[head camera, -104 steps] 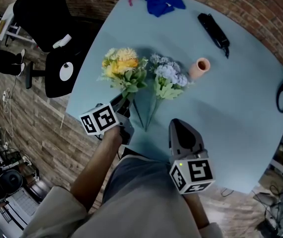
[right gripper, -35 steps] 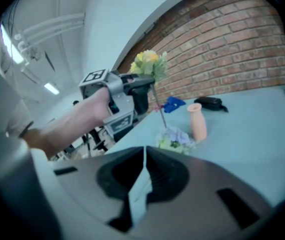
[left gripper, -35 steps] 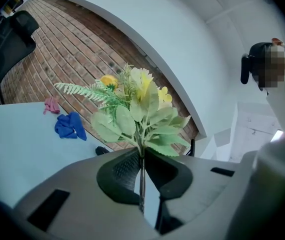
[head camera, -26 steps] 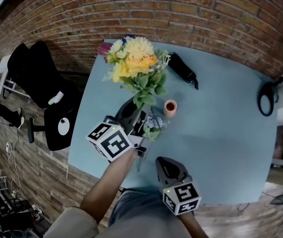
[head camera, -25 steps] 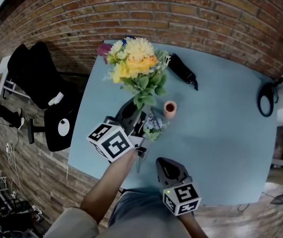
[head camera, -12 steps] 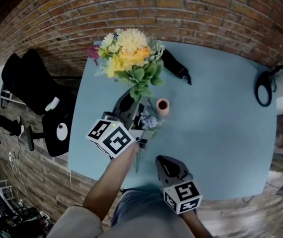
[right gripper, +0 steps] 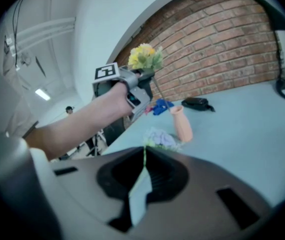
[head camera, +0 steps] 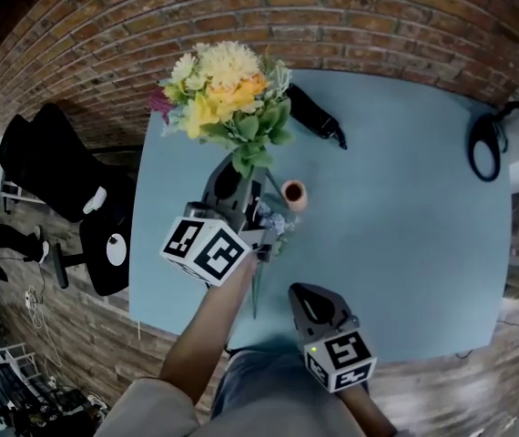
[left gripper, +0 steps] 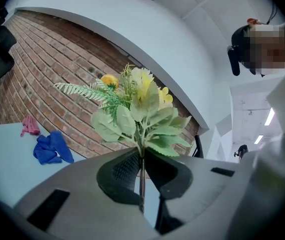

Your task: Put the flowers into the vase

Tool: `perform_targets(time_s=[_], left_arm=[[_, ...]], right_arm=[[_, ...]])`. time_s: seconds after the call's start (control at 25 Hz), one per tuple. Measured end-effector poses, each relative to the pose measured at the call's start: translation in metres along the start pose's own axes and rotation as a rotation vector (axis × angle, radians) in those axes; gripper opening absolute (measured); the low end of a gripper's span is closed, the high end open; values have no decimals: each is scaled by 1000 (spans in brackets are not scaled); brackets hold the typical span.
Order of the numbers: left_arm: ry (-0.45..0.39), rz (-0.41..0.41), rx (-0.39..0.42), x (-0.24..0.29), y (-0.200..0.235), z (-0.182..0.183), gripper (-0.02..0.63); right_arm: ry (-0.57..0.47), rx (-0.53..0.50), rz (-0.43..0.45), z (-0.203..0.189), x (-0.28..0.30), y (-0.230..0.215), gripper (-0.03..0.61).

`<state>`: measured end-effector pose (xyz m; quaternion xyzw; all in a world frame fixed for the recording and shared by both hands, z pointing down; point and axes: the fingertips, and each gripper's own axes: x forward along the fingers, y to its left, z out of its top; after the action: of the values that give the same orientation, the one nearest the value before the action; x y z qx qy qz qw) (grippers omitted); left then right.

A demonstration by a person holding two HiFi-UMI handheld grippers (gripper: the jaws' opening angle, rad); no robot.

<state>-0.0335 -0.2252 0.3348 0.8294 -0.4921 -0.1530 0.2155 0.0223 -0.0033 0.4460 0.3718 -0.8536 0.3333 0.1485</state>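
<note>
The left gripper (left gripper: 141,160) is clasping the yellow bouquet (head camera: 228,98) by its stem over the tabletop (head camera: 405,198), while the right gripper (right gripper: 145,165) is hovering clenched.

Left gripper (head camera: 235,176) jaws clamp a stem (left gripper: 141,184); right gripper (head camera: 305,297) jaws together.

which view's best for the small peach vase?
Right gripper view: the small peach vase stands upright in full side profile on the light blue table. Head view shows mostly its mouth from above. Left gripper view doesn't show it.
</note>
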Motion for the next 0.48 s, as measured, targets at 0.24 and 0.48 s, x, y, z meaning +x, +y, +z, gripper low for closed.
perform_targets(time_s=[0.24,0.48], left_arm=[[-12,24,23,4,6,-5,44],[-6,22,16,9,9,-12,44]], right_arm=[[-36,-49,-28,12,2,-5,23],[-80,-102,-68,43,14,-23,23]])
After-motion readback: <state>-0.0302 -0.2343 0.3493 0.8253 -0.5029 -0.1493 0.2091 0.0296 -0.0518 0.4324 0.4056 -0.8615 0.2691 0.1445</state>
